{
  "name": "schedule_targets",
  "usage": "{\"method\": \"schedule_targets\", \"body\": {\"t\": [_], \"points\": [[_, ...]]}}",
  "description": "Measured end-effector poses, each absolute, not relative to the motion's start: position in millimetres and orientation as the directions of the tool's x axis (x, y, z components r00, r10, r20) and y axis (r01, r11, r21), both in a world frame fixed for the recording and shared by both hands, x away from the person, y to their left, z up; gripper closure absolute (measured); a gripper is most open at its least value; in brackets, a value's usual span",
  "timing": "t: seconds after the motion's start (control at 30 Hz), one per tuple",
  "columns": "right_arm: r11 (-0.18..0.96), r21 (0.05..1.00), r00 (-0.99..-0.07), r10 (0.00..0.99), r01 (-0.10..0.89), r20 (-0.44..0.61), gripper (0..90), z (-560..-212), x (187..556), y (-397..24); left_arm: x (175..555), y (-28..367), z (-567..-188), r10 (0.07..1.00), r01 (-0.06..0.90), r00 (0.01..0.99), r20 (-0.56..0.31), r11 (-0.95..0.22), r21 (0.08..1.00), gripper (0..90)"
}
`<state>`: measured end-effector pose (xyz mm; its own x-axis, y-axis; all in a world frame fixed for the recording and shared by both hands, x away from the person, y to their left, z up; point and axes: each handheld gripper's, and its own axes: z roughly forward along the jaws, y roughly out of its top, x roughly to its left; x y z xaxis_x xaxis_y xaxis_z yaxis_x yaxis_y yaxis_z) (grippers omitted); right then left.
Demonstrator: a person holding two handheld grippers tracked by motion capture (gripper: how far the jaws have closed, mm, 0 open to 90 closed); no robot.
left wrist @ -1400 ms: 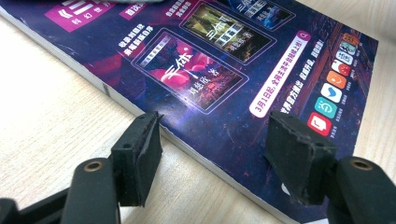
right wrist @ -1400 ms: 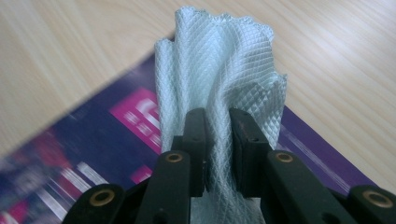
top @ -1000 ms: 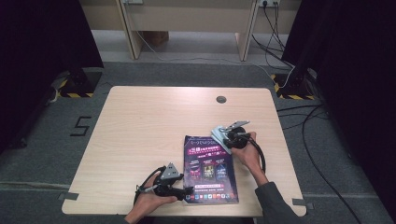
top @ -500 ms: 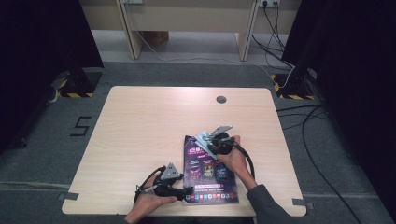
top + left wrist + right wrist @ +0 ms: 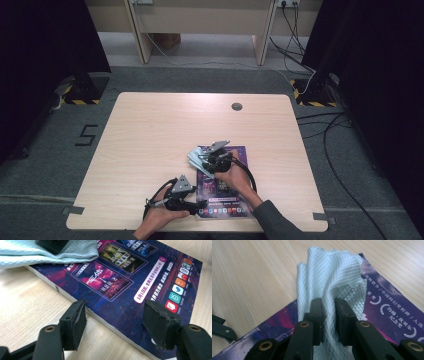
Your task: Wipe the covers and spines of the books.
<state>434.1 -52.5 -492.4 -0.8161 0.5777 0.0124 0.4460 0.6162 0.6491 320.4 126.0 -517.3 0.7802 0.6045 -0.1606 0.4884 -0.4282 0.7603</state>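
A purple book [image 5: 225, 192] lies flat near the table's front edge. A pale blue-green waffle cloth [image 5: 196, 154] rests bunched on its far left corner. My right gripper [image 5: 206, 160] is shut on that cloth. In the right gripper view the cloth [image 5: 329, 272] is pinched between the jaws of my right gripper [image 5: 328, 307] above the book [image 5: 392, 312]; the jaws have just been opening a little. My left gripper [image 5: 199, 204] sits low at the book's near left edge. It [image 5: 117, 315] stands open, one jaw over the wood and one over the cover [image 5: 125, 290]. The cloth [image 5: 50, 252] shows beyond.
The light wooden table [image 5: 160, 130] has a round cable hole [image 5: 237, 106] at the back right. Bare wood stretches left of and behind the book. Cables trail on the grey floor [image 5: 350, 150] to the right.
My right gripper has dragged the cloth leftward across the far end of the book, from its right corner to its left corner. The left gripper has kept still.
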Motion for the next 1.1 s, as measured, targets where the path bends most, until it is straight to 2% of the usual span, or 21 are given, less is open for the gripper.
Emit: {"method": "schedule_targets", "body": {"t": [0.23, 0.47, 0.67, 0.73, 0.83, 1.1], "points": [[0.625, 0.626, -0.787, 0.616, 0.467, -0.028, 76.3, -489, 439, -73, 320, 126, -518, 0.604, 0.486, 0.781, -0.161, -0.425, 0.764, 34.6], [0.563, 0.615, -0.686, 0.726, 0.553, -0.048, 76.3, -487, 445, -136, 320, 126, -518, 0.604, 0.488, 0.779, -0.165, -0.42, 0.765, 34.5], [0.489, 0.629, -0.621, 0.784, 0.604, -0.013, 76.3, -488, 446, -176, 321, 126, -518, 0.603, 0.487, 0.78, -0.164, -0.422, 0.765, 34.4], [0.472, 0.631, -0.613, 0.79, 0.616, 0.008, 76.8, -488, 447, -178, 320, 126, -518, 0.604, 0.487, 0.78, -0.163, -0.421, 0.765, 34.4], [0.519, 0.62, -0.626, 0.778, 0.588, -0.056, 77.8, -487, 444, -171, 320, 126, -518, 0.604, 0.486, 0.78, -0.163, -0.422, 0.765, 34.3], [0.566, 0.627, -0.706, 0.707, 0.535, -0.036, 77.6, -488, 432, -137, 321, 126, -518, 0.604, 0.486, 0.78, -0.162, -0.422, 0.765, 34.0]]}}
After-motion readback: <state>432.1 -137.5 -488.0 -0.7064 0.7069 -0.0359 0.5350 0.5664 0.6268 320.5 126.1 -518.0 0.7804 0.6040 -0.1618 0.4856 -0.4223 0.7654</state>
